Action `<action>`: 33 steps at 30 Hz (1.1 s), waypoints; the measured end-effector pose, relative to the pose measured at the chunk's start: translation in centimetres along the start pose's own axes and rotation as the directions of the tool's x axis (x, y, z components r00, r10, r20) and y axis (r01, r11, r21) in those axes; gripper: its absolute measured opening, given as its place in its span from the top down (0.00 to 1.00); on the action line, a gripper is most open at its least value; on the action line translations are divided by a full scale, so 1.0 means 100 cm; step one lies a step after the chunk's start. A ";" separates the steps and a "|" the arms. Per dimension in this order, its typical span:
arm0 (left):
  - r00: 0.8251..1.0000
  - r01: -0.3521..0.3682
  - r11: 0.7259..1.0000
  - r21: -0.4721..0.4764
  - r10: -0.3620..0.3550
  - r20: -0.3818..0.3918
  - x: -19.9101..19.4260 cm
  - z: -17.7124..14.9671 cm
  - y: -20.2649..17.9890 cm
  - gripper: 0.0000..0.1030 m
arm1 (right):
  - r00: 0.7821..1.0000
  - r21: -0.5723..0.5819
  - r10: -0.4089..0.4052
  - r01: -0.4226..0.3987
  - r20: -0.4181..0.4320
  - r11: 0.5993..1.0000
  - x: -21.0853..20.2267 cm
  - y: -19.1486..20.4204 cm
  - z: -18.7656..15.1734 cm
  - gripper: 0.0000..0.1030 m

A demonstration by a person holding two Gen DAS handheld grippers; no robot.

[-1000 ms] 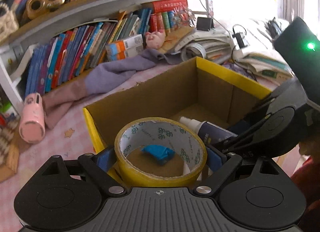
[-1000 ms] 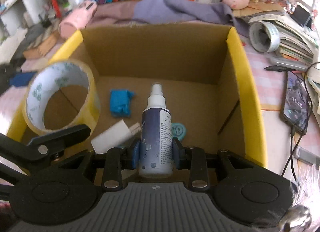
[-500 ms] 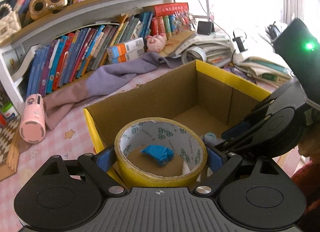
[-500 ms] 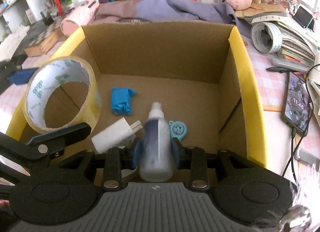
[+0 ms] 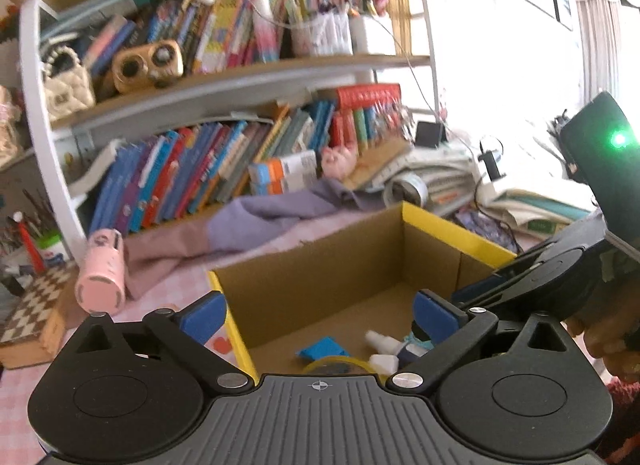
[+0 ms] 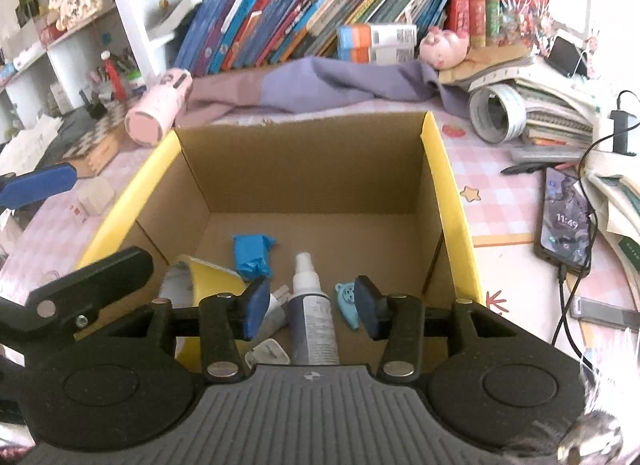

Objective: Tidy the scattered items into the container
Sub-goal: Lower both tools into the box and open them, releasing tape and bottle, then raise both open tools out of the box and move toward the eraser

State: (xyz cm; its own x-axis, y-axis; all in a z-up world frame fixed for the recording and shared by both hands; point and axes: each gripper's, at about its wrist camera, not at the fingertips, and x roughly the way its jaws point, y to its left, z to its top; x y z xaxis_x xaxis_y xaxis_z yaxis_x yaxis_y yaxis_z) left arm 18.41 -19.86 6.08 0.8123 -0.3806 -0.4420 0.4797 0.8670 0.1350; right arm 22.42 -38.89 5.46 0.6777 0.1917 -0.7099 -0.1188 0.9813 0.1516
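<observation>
Yellow tape (image 6: 208, 277) and the spray bottle (image 6: 312, 317), gripped a second ago, are now lying inside the box (image 6: 448, 185); both the left gripper (image 5: 320, 311) and right gripper (image 6: 310, 305) are gaping wide, empty.

The phone (image 6: 566, 221) at the right side of the right wrist view is showing the time 11:49 on its lit screen. The words on the books (image 6: 304, 17) at the top are looking too blurry to read.
</observation>
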 end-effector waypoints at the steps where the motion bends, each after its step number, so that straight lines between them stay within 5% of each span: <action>1: 1.000 -0.006 1.000 -0.007 0.006 0.007 -0.002 -0.001 0.001 0.02 | 1.000 -0.001 -0.004 0.004 0.009 1.000 -0.003 0.002 -0.002 0.56; 22: 0.997 0.068 0.996 -0.056 -0.065 0.048 -0.071 -0.038 0.030 0.01 | 0.965 -0.002 -0.196 0.200 0.175 0.980 -0.065 0.071 -0.054 0.47; 33: 0.991 0.131 0.989 -0.065 -0.129 0.038 -0.124 -0.069 0.053 0.01 | 0.947 0.060 -0.287 0.281 0.144 0.958 -0.099 0.124 -0.103 0.47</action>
State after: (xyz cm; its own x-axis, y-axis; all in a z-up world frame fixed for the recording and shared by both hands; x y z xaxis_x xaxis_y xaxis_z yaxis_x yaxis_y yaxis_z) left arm 8.65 -8.31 6.15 0.7558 -0.5010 -0.4216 0.5595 0.8286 0.0185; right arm 6.74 -28.40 7.32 0.7802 -0.1024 -0.6171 0.1200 0.9927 -0.0131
